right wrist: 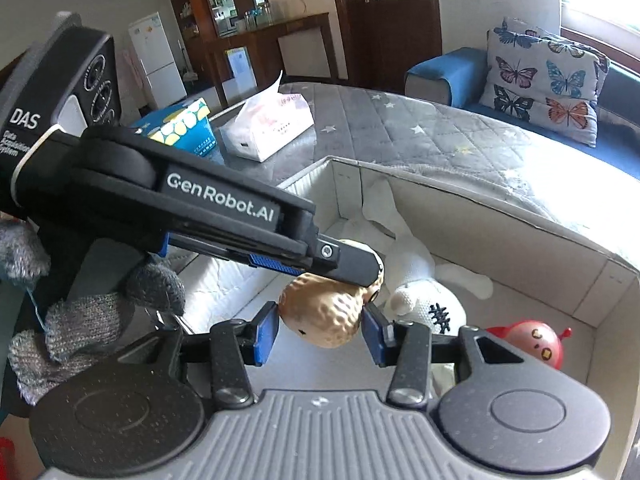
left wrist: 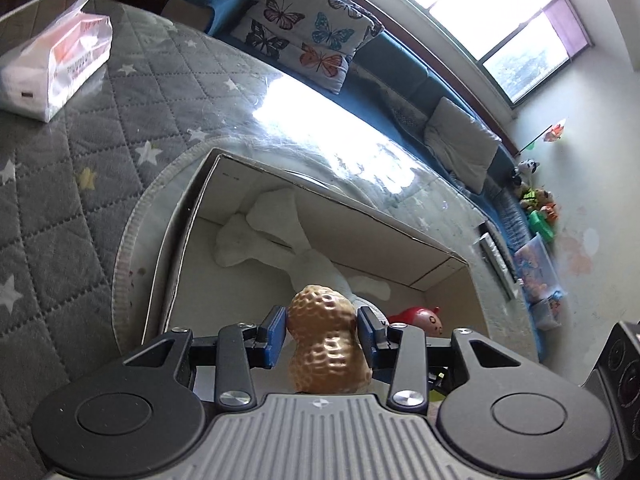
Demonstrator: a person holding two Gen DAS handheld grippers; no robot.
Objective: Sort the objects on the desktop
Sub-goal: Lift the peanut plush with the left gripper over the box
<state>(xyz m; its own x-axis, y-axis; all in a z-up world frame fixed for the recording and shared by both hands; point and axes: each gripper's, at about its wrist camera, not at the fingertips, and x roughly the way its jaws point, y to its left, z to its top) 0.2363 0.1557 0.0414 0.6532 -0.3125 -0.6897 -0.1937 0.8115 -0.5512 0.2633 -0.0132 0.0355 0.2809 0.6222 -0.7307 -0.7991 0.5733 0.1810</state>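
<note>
Over the cardboard box [left wrist: 188, 216], both grippers [left wrist: 322, 336] [right wrist: 320, 330] clamp the peanut toy [left wrist: 326, 344]

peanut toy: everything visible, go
The peanut toy is tan, glossy and dimpled, two-lobed, hard-looking, with small dark marks on one lobe. It hangs above the open cardboard box, pinched by the left gripper. The right gripper brackets its other lobe, pads close or touching.

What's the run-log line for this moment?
left tool: shut on peanut toy | right tool: at peanut, contact unclear | over cardboard box | inside: white plush, red toy
</note>
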